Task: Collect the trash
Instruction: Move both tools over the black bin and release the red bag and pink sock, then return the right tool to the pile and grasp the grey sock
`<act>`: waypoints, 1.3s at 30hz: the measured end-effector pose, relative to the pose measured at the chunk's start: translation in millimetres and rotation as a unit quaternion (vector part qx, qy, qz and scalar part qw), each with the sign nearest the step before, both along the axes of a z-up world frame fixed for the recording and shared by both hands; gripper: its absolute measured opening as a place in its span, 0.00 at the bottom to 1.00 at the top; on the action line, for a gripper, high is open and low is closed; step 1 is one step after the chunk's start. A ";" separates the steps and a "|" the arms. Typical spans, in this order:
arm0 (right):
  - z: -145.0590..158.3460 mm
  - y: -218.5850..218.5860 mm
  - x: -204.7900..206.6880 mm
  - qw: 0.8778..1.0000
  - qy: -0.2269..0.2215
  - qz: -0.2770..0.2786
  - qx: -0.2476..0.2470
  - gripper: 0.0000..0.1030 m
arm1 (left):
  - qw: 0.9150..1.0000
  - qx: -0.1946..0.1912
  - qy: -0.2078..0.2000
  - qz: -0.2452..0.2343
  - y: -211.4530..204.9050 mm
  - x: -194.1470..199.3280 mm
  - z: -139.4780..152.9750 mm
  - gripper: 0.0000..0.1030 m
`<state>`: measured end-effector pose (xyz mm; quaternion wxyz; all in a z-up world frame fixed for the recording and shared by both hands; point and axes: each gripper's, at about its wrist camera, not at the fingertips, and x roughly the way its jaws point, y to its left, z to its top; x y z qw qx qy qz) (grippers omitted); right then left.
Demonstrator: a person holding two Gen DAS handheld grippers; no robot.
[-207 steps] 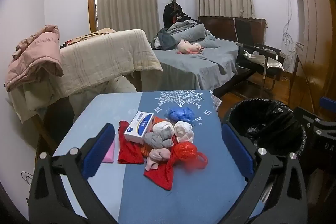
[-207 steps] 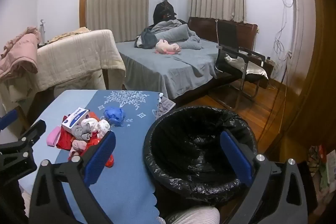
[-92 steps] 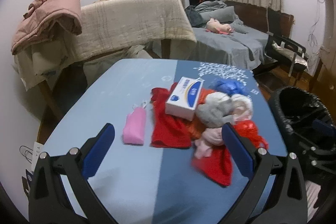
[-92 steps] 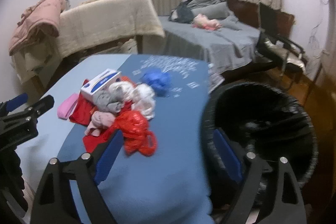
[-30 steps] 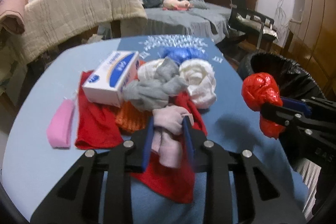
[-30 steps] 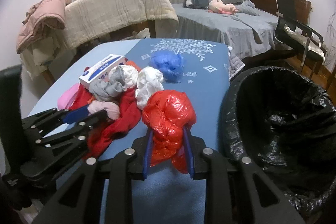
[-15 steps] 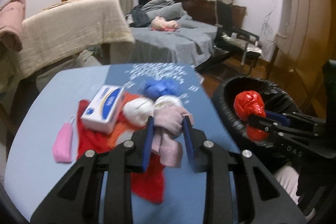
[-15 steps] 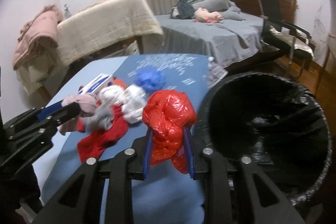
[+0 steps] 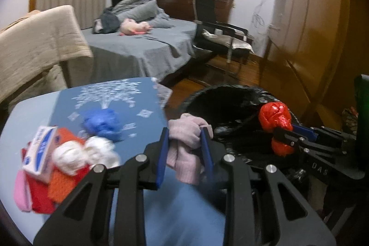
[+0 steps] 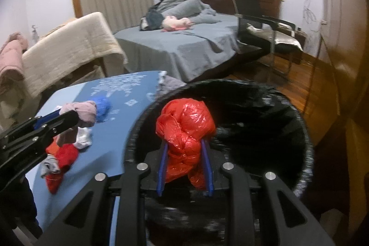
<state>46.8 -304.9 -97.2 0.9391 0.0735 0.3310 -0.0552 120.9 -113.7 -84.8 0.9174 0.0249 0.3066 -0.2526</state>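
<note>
- Gripping a knotted red plastic bag [image 10: 185,130], the right gripper [image 10: 184,167] hangs over the mouth of the black-lined trash bin [image 10: 297,135] — its blue-padded jaws are clamped on the bag's lower half, the crumpled top bulging above them.
- Seen from the left wrist camera, that same red plastic bag [image 9: 275,121] sits at the tip of the right gripper [image 9: 286,134], above the far side of the trash bin [image 9: 221,105].
- The left gripper [image 9: 185,149] is pinched shut on a pale pink cloth [image 9: 188,137], held at the table's edge just beside the bin; the cloth droops between and below the fingers.
- From the right wrist camera the left gripper [image 10: 71,118] reaches in from the left, with the pink cloth [image 10: 84,113] bunched at its tip over the table.
- On the blue tablecloth [image 9: 147,107] remain a crumpled blue plastic bag [image 9: 102,122], white balled cloth [image 9: 85,152], a white-and-blue box [image 9: 39,152], red and orange fabric [image 9: 60,179] and a pink item [image 9: 19,191] at the left edge — all piled close together.
- Behind the table: a bed with a grey cover [image 9: 143,47] carrying a pink soft toy [image 9: 135,28], a black chair [image 9: 219,31] and a beige blanket [image 9: 34,38] draped over furniture.
</note>
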 end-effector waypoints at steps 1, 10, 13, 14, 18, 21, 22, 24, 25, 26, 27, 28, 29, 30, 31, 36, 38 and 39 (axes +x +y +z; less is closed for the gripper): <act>0.0 -5.4 -0.4 1.000 0.000 -0.006 -0.001 0.26 | 1.000 0.000 0.002 -0.005 -6.8 1.6 -1.5 0.26; -4.7 -42.3 0.9 0.998 0.010 -0.057 -0.011 0.39 | 0.998 -0.022 0.025 -0.061 -69.1 21.3 -4.4 0.36; -4.6 -50.6 -3.1 0.997 0.006 -0.075 -0.015 0.59 | 0.997 -0.031 0.025 -0.063 -70.4 26.9 -4.9 0.55; -4.5 -50.7 -4.6 0.997 0.005 -0.077 -0.017 0.62 | 0.997 -0.033 0.021 -0.061 -68.3 27.2 -4.0 0.58; -4.3 -46.0 -8.6 0.996 -0.001 -0.089 -0.030 0.87 | 0.999 -0.023 0.011 -0.043 -51.7 27.3 -0.8 0.67; -4.7 -36.6 -8.1 0.996 -0.003 -0.083 -0.025 0.94 | 1.000 -0.011 0.004 -0.020 -29.7 23.9 1.7 0.80; -4.5 -32.6 -6.8 0.997 -0.003 -0.077 -0.022 0.94 | 1.000 -0.006 0.002 -0.013 -21.9 23.8 1.5 0.81; -4.0 -22.6 -5.1 0.998 -0.003 -0.064 -0.020 0.94 | 1.000 0.005 -0.002 0.001 -6.3 19.7 1.3 0.84; -4.1 -17.9 -3.3 0.998 -0.004 -0.057 -0.018 0.94 | 1.000 0.011 -0.003 0.012 3.3 17.7 0.4 0.84; -3.6 -12.1 -2.1 0.999 -0.004 -0.051 -0.017 0.94 | 1.000 0.015 -0.002 0.022 13.2 15.7 -0.7 0.84; -3.2 -5.6 -0.6 0.999 -0.004 -0.043 -0.016 0.94 | 0.999 0.018 -0.001 0.033 22.8 13.5 -1.9 0.85; -3.2 1.9 0.8 0.999 -0.005 -0.035 -0.015 0.94 | 0.999 0.022 0.000 0.043 31.6 11.9 -3.5 0.85; -3.5 8.6 2.2 1.000 -0.006 -0.027 -0.013 0.94 | 0.998 0.026 0.001 0.055 42.4 9.5 -4.8 0.85; -4.1 16.8 3.9 1.000 -0.006 -0.017 -0.011 0.94 | 0.997 0.029 0.001 0.066 52.6 6.3 -5.7 0.85; -4.9 24.5 4.8 1.000 -0.005 -0.010 -0.009 0.94 | 0.997 0.032 0.000 0.076 61.3 3.5 -6.6 0.85; -8.3 59.7 8.7 1.000 -0.004 0.027 0.000 0.94 | 0.991 0.047 -0.004 0.123 108.1 -9.1 -10.2 0.85; -9.4 72.1 9.1 0.999 -0.004 0.040 0.004 0.94 | 0.989 0.053 -0.003 0.141 125.7 -13.5 -13.0 0.85; -9.7 79.0 9.5 0.999 -0.004 0.047 0.006 0.94 | 0.988 0.053 -0.001 0.147 133.0 -15.3 -14.4 0.85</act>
